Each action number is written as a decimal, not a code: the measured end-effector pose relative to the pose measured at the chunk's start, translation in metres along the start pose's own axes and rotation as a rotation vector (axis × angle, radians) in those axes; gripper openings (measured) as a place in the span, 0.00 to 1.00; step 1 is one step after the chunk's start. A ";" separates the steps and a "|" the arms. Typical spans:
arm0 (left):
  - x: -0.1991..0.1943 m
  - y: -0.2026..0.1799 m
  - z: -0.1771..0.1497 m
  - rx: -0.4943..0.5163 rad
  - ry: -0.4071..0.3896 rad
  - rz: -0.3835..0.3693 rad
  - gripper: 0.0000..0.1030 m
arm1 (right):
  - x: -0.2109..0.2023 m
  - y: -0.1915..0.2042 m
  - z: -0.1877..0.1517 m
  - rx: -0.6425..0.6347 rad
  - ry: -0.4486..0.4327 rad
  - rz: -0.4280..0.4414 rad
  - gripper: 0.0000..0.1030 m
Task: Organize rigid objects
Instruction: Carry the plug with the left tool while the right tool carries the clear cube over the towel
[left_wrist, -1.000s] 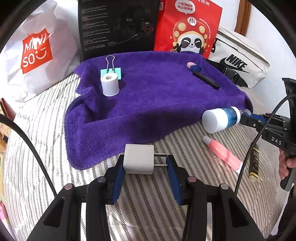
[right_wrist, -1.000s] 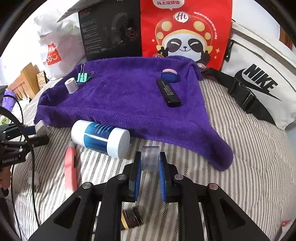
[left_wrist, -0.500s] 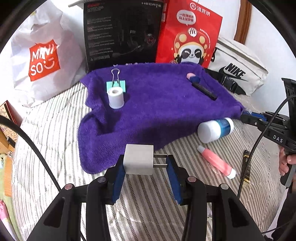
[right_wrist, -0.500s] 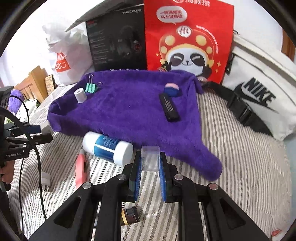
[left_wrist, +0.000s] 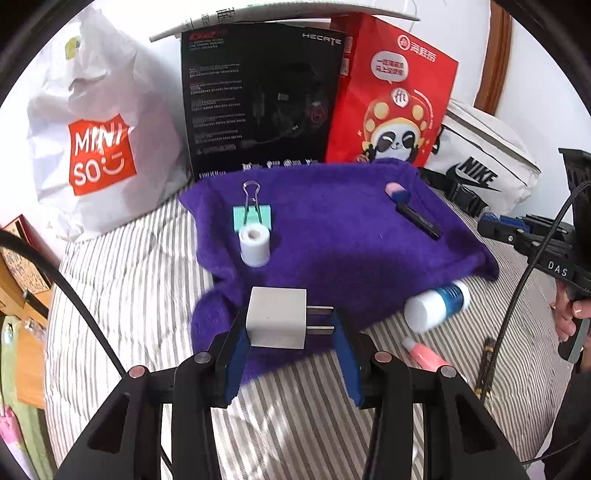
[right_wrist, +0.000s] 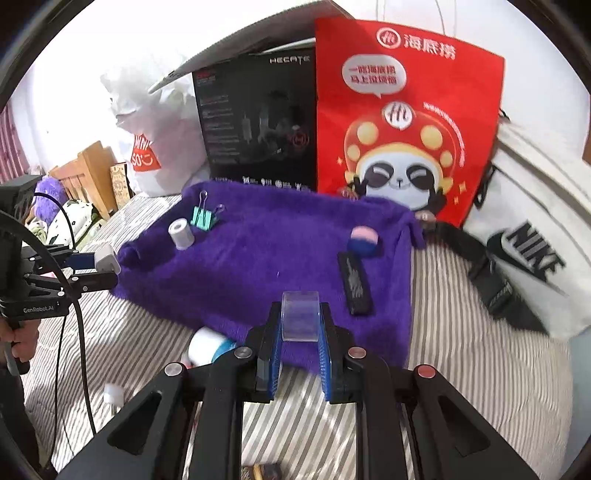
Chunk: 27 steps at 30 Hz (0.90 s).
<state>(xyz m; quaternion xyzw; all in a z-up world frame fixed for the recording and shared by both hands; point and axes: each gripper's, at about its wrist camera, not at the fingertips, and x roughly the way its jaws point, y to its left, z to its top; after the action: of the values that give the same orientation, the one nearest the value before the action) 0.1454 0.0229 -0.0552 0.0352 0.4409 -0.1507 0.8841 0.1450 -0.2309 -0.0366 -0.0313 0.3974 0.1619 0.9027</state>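
My left gripper (left_wrist: 290, 326) is shut on a white charger plug (left_wrist: 277, 317), its prongs pointing right, held above the near edge of the purple towel (left_wrist: 332, 243). My right gripper (right_wrist: 300, 328) is shut on a small clear plastic piece (right_wrist: 300, 314), also above the towel's (right_wrist: 277, 258) near edge. On the towel lie a white roll (left_wrist: 254, 246), a green binder clip (left_wrist: 253, 218), a pink-and-blue round piece (left_wrist: 396, 192) and a black stick (left_wrist: 419, 221). A blue-and-white bottle (left_wrist: 436, 306) and a pink tube (left_wrist: 424, 352) lie on the striped bed below the towel.
A white Miniso bag (left_wrist: 99, 147), a black box (left_wrist: 258, 99), a red panda bag (left_wrist: 391, 103) and a white Nike bag (left_wrist: 480, 166) stand behind the towel. A small white piece (right_wrist: 112, 395) and a dark gold-trimmed item (left_wrist: 487, 362) lie on the striped bedcover (left_wrist: 129, 288).
Both grippers have risen with their loads still held, so the towel and the things on it look smaller and farther. The bottle and pink tube stay where they lay.
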 end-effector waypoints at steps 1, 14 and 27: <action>0.003 0.001 0.004 0.002 0.001 0.003 0.41 | 0.002 -0.001 0.005 -0.002 -0.001 0.004 0.17; 0.040 0.012 0.040 -0.016 0.016 -0.021 0.41 | 0.045 -0.027 0.062 -0.005 0.016 0.024 0.17; 0.061 0.015 0.030 -0.017 0.047 -0.033 0.41 | 0.087 -0.033 0.044 -0.047 0.143 0.111 0.17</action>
<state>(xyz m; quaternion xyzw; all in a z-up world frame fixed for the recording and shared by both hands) 0.2076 0.0167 -0.0857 0.0239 0.4633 -0.1606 0.8712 0.2414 -0.2307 -0.0721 -0.0420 0.4581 0.2186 0.8606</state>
